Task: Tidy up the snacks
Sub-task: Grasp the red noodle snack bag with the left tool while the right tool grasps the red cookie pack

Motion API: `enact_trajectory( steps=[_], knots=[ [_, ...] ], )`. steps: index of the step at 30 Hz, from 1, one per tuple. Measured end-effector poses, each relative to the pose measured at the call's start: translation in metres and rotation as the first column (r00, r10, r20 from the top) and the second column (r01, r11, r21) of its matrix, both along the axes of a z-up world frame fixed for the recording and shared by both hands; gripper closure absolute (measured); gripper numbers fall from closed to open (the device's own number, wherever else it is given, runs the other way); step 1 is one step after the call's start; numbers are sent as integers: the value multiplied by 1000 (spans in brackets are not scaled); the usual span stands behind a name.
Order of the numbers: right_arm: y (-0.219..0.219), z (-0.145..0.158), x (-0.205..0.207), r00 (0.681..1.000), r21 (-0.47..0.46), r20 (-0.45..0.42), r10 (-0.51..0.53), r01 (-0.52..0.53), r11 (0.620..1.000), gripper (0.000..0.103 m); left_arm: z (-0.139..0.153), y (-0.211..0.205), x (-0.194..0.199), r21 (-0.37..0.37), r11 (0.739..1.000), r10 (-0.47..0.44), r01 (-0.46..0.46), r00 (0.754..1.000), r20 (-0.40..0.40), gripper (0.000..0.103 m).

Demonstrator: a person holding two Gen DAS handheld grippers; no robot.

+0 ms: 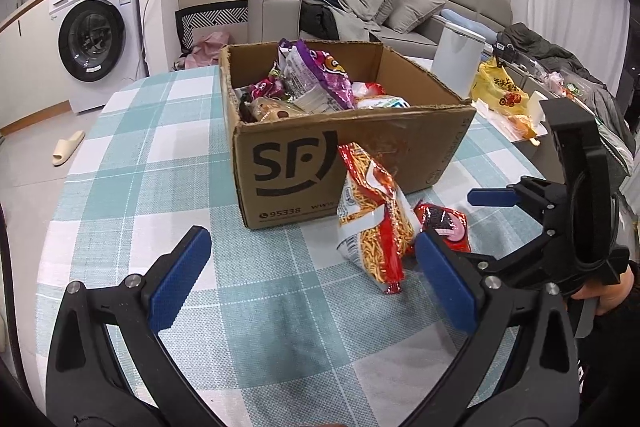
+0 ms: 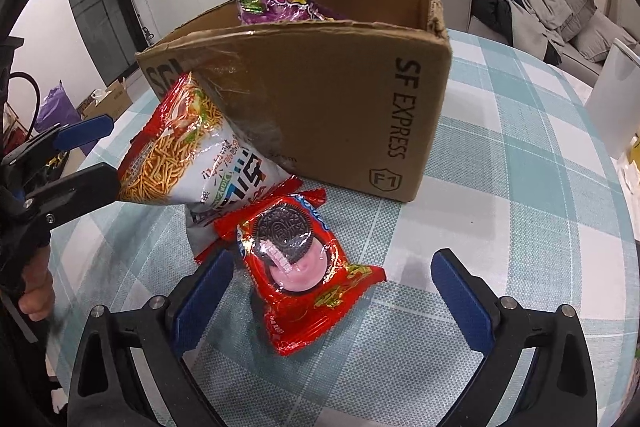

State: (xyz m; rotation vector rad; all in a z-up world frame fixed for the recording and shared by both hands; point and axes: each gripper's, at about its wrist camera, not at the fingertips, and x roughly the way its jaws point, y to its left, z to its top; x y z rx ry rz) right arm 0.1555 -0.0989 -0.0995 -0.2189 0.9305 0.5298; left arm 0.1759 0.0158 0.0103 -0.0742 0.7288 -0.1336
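A brown SF cardboard box (image 1: 304, 163) (image 2: 320, 99) holds several snack bags, a purple one (image 1: 320, 75) on top. A red and white noodle-snack bag (image 1: 374, 215) (image 2: 192, 147) leans against the box front. A red Oreo packet (image 2: 304, 267) (image 1: 444, 223) lies flat on the table beside it. My left gripper (image 1: 312, 279) is open and empty, with the noodle bag just past its right finger. My right gripper (image 2: 332, 299) is open, and the Oreo packet lies between its fingers, near the left one.
The table has a teal and white checked cloth (image 1: 160, 155). A yellow bag (image 1: 496, 91) and a white bin (image 1: 456, 59) stand right of the box. A sofa with clothes (image 1: 360, 3) and a washing machine (image 1: 92, 31) are behind.
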Motion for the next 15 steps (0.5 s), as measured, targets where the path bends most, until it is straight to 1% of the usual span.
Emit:
enact_trajectory(
  steps=[1,2,3,4,8,10,13,14,15],
  knots=[
    [1,-1,0,1000,-2,0,4,-4,1000,7,0,-1,0,1,1000,-1,1,1000,-2,1],
    [2,-2,0,1000,-4,-2,9,-9,1000,14,-1,-2,0,2,1000,-1,1,1000,-3,1],
    [3,-3,0,1000,-2,-6,17,-17,1000,18,-1,-2,0,1,1000,-2,2,1000,-3,1],
    [4,-4,0,1000,-4,-4,24,-24,1000,18,-1,-2,0,0,1000,-4,4,1000,-4,1],
    [9,-4,-4,999,-9,9,54,-53,999,31,-2,-2,1,-2,1000,-3,3,1000,-6,1],
    [9,-4,-4,998,-11,15,57,-57,998,34,-3,-2,2,-5,1000,-2,2,1000,-9,1],
    [10,-3,-6,997,-6,21,70,-70,998,44,-4,-1,2,-4,1000,0,0,1000,-11,1],
    [10,-3,-6,997,-3,22,73,-73,997,50,-5,-1,2,-6,1000,0,0,1000,-12,1],
    [11,-3,-7,996,-1,27,80,-80,997,53,-5,-1,2,-7,1000,-1,1,1000,-11,1]
  ],
)
